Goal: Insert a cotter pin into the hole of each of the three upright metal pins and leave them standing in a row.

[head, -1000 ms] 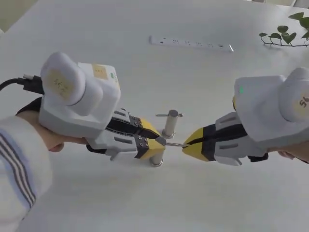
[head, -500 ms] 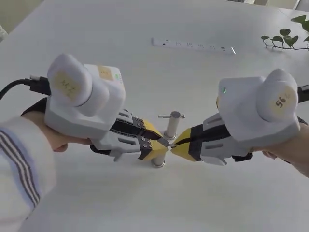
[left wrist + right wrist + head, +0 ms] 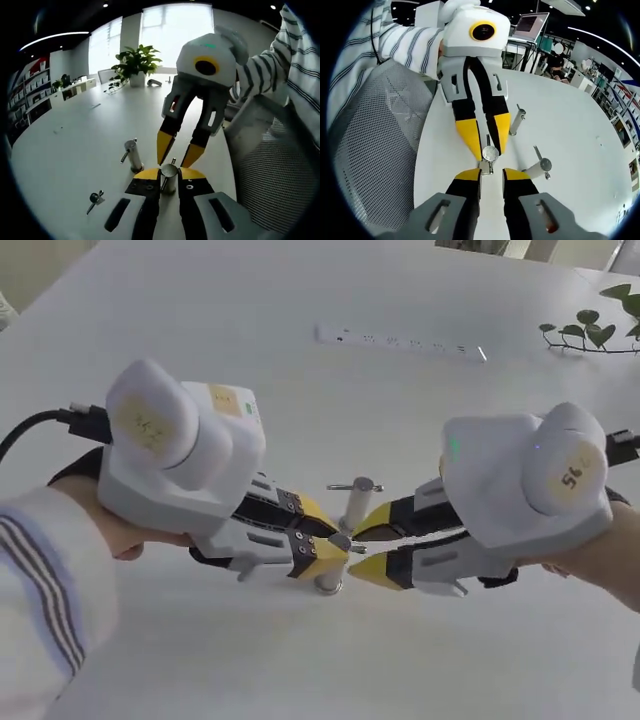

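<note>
My left gripper [image 3: 338, 546] is shut on an upright metal pin [image 3: 328, 575] near its top; the pin's base rests on the white table [image 3: 300, 380]. In the left gripper view that metal pin [image 3: 169, 177] stands between my yellow jaws. My right gripper [image 3: 360, 542] faces it tip to tip, its jaws parted around the pin's head. A thin cotter pin [image 3: 484, 167] passes through the pin's head [image 3: 490, 153]. Behind stands a second upright pin [image 3: 355, 502] with a cotter pin across its top. A third pin [image 3: 540, 166] with a cotter pin lies tilted on the table.
A white power strip [image 3: 400, 338] lies at the far side of the table and a leafy plant [image 3: 592, 312] at the far right. A black cable [image 3: 30, 425] trails from the left gripper. A mesh chair [image 3: 270, 170] stands at the table's near edge.
My right gripper has moved left and pushed the cotter pin into the held pin. Its jaws, shut on the cotter pin before, now stand apart. My left gripper has held still.
</note>
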`<state>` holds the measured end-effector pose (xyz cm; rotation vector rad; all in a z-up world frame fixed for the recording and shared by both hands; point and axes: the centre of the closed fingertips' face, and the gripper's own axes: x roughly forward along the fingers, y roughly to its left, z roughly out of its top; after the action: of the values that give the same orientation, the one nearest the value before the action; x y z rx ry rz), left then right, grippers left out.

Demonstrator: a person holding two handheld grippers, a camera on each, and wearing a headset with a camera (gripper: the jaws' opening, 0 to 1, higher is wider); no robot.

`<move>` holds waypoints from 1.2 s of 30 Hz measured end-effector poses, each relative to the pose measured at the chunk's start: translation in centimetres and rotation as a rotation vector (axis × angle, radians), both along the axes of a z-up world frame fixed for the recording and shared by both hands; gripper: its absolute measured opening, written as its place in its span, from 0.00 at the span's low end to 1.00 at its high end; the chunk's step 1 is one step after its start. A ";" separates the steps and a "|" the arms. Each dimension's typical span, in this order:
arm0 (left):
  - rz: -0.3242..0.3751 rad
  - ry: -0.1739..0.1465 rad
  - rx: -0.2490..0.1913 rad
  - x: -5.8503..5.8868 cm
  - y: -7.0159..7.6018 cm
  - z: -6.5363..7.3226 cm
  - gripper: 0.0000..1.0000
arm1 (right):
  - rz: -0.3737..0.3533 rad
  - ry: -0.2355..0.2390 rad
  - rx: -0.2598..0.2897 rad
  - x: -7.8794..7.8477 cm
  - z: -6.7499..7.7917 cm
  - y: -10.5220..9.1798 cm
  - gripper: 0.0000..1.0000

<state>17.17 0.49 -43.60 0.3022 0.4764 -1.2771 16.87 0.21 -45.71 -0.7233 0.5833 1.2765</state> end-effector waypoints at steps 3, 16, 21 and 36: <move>-0.001 -0.004 0.003 0.0 0.0 0.0 0.10 | -0.008 0.002 -0.008 0.0 0.0 -0.3 0.09; -0.012 -0.035 0.042 -0.1 0.2 -0.2 0.10 | -0.023 0.017 0.012 -0.1 0.9 -0.2 0.00; -0.027 -0.071 0.059 -0.2 0.1 -0.2 0.10 | -0.022 0.009 0.007 -0.1 1.0 -0.1 0.00; -0.054 -0.081 -0.068 -2.1 1.6 2.2 0.55 | -0.143 0.101 0.186 -0.6 0.7 0.1 0.22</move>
<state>15.12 2.07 -41.39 0.3098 0.3565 -1.3251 16.23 0.36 -45.02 -0.4568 0.5795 1.2203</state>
